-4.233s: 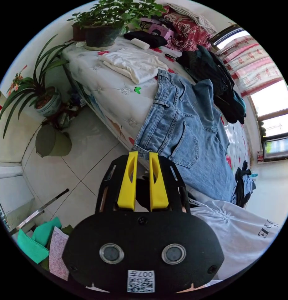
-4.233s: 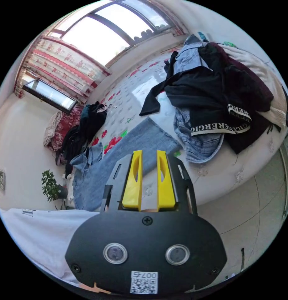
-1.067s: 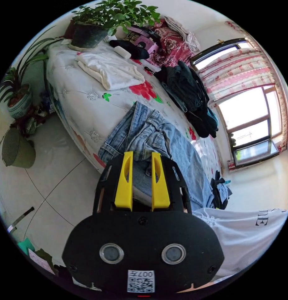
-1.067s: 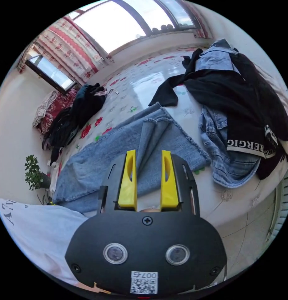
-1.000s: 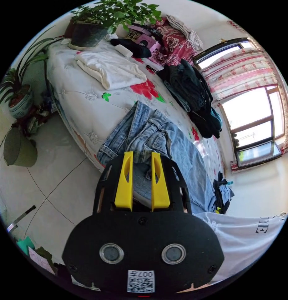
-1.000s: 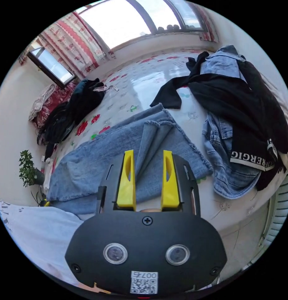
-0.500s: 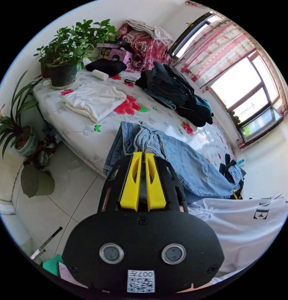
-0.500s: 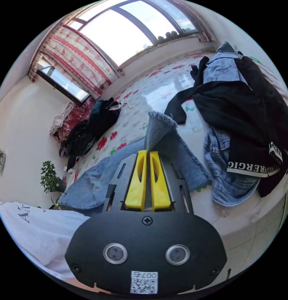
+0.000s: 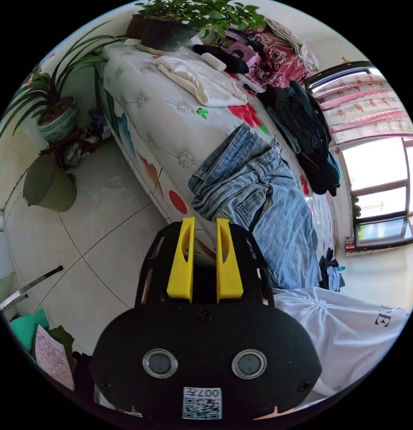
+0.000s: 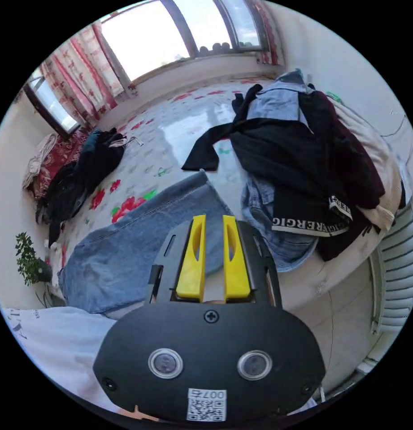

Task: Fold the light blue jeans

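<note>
The light blue jeans [image 9: 255, 197] lie lengthwise on the flowered bed [image 9: 143, 103], one leg laid over the other, with the waistband hanging slightly over the bed's edge. My left gripper [image 9: 204, 221] is open just short of the waistband, over the bed's side, with nothing between its jaws. In the right gripper view the jeans [image 10: 139, 242] stretch away to the left, and their hem end lies flat under my right gripper [image 10: 214, 218]. That gripper is open and holds nothing.
A folded white garment [image 9: 202, 80] and a potted plant [image 9: 170, 31] sit at the bed's head. A dark clothes pile [image 9: 305, 130] lies beyond the jeans. A black and denim heap [image 10: 314, 165] sits beside the hems. A green bin [image 9: 49, 188] stands on the tiled floor.
Half a second ago both grippers were shut on lifted parts of the jeans. Both have let go, and the jeans now lie flat, folded lengthwise.
</note>
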